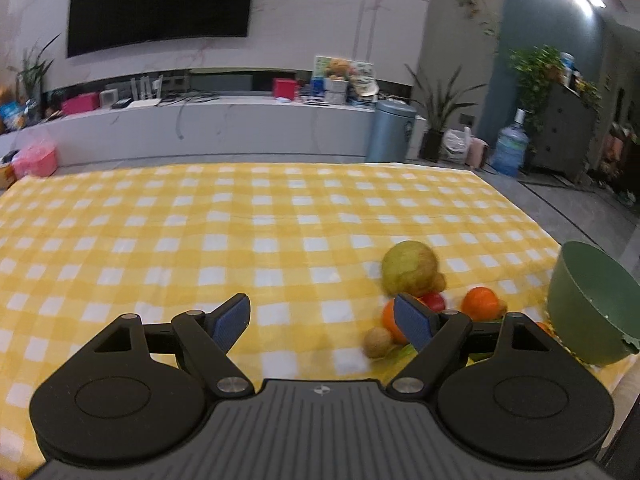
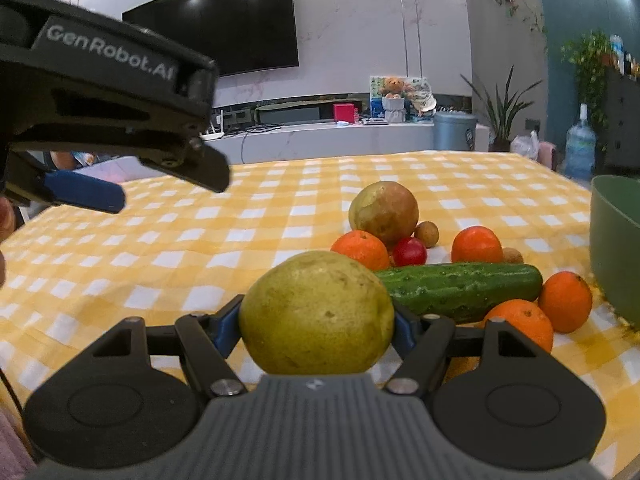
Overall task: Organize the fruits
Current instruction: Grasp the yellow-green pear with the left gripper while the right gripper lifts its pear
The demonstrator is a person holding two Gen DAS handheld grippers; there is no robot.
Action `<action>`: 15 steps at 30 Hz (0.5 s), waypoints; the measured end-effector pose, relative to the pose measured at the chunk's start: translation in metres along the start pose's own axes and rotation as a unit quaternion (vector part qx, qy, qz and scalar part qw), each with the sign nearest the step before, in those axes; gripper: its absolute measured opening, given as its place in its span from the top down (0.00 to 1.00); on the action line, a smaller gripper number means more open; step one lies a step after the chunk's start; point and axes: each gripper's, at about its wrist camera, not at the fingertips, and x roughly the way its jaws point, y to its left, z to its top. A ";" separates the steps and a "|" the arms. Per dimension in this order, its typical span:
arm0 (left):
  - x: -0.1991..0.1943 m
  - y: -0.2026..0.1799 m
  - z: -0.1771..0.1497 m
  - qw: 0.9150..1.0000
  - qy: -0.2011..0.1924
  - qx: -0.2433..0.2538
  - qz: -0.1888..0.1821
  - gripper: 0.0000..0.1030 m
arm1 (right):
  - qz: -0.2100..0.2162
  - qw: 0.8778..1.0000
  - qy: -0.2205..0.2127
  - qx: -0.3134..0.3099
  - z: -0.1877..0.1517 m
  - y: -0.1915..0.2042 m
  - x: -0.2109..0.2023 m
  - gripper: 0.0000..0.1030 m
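Holding a big green fruit [image 2: 316, 314], the right gripper [image 2: 316, 326] needed the green bowl [image 2: 616, 240] next; the left gripper [image 1: 322, 320] was spread wide, holding nothing.

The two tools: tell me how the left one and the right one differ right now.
The left tool is open with nothing between its blue pads; the right tool is shut on a yellow-green pear. The left tool hangs above the checked tablecloth, left of the fruit pile; the right tool points at the cucumber and oranges. Both share the same black build with blue pads.
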 end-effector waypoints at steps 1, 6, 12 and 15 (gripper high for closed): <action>0.004 -0.004 0.003 1.000 0.002 0.006 -0.001 0.07 | 0.000 1.000 -0.003 0.003 0.001 -0.002 -0.001 0.33; 0.036 -0.027 0.025 0.998 0.029 0.046 -0.032 0.07 | 0.013 1.000 -0.011 0.015 0.003 -0.013 -0.003 0.33; 0.084 -0.040 0.046 0.992 0.074 0.040 -0.090 0.04 | 0.033 0.999 -0.012 0.024 0.003 -0.021 -0.003 0.33; 0.114 -0.047 0.053 0.988 0.101 0.062 -0.095 0.04 | 0.039 0.999 -0.014 0.028 0.003 -0.022 -0.003 0.33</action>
